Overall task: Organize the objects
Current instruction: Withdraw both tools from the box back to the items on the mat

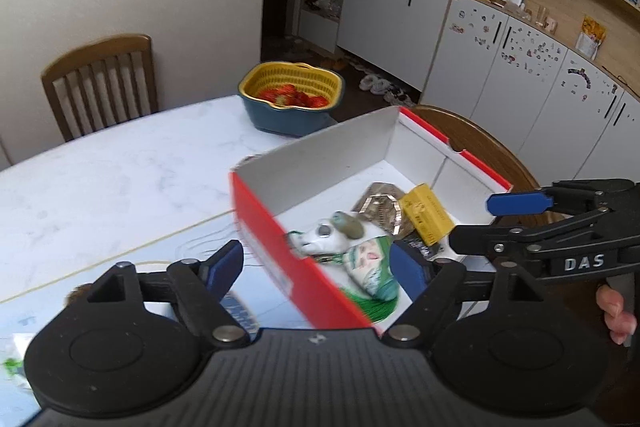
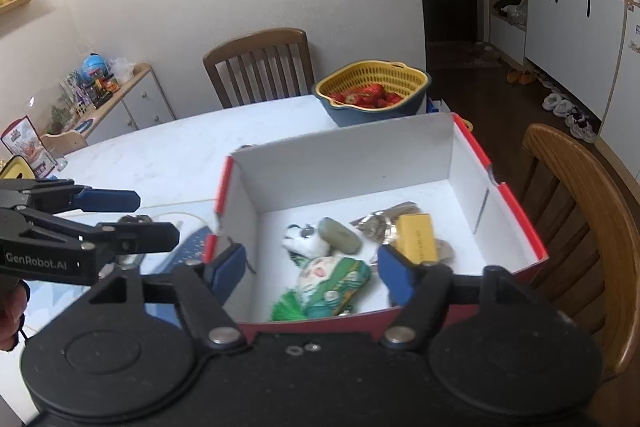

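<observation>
A red box with a white inside (image 1: 280, 247) (image 2: 400, 155) stands on the white table (image 1: 100, 179). In it lie a white plush dog (image 1: 320, 241) (image 2: 306, 245), a grey-green oval piece (image 1: 348, 225) (image 2: 340, 237), a green patterned pouch with a tassel (image 1: 372, 267) (image 2: 332, 283), a yellow packet (image 1: 426, 215) (image 2: 416, 239) and a silvery item (image 1: 380, 207) (image 2: 376, 223). My left gripper (image 1: 318, 265) (image 2: 140, 219) hangs open above the box's near left wall. My right gripper (image 2: 312, 269) (image 1: 492, 223) hovers open over the box's near side, holding nothing.
A yellow and blue basket of strawberries (image 1: 292, 95) (image 2: 372, 87) sits at the table's far edge. Wooden chairs (image 1: 100, 83) (image 2: 572, 227) stand behind and right of the table. A pale blue mat (image 2: 188, 251) lies left of the box. A hand (image 1: 616, 311) grips the right tool.
</observation>
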Demonstrator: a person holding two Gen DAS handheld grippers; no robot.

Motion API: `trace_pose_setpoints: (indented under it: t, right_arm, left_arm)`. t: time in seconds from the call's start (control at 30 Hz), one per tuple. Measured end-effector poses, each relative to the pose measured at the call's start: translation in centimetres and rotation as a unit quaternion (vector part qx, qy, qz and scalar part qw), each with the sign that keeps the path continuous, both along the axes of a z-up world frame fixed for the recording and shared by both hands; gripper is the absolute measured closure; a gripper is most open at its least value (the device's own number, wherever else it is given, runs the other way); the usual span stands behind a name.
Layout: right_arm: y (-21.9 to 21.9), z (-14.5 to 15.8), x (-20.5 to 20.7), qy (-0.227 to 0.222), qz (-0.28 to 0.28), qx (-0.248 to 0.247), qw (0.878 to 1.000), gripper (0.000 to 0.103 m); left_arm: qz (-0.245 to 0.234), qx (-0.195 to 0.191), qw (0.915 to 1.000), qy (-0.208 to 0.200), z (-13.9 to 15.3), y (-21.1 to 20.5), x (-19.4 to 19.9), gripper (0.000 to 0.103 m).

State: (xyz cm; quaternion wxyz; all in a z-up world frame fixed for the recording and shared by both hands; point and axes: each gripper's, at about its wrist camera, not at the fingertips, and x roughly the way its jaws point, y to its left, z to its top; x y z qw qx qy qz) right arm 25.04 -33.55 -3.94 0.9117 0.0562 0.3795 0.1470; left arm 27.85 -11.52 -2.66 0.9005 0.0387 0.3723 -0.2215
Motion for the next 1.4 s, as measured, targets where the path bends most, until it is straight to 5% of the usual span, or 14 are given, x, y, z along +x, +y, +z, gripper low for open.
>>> trace_pose_setpoints:
  t: [0.33, 0.83, 1.4]
  right_arm:
    - [6.0, 1.4, -3.1, -0.029, 0.015, 0.001, 0.999, 0.015]
    - [14.4, 1.4, -4.1, -0.033, 0.043, -0.004, 0.999, 0.014]
    - [22.5, -2.1, -2.7, -0.005, 0.103, -0.04, 0.994, 0.014]
  left_arm:
    - [0.019, 0.012, 0.9994, -0.025, 0.8, 6.2, -2.6, 0.017]
    - [0.059, -0.003, 0.9978, -0.031, 0.5, 15.7, -4.4, 0.008]
    - [0.115, -0.005, 0.9934, 0.005, -3.9, 24.3, -2.9, 0.0]
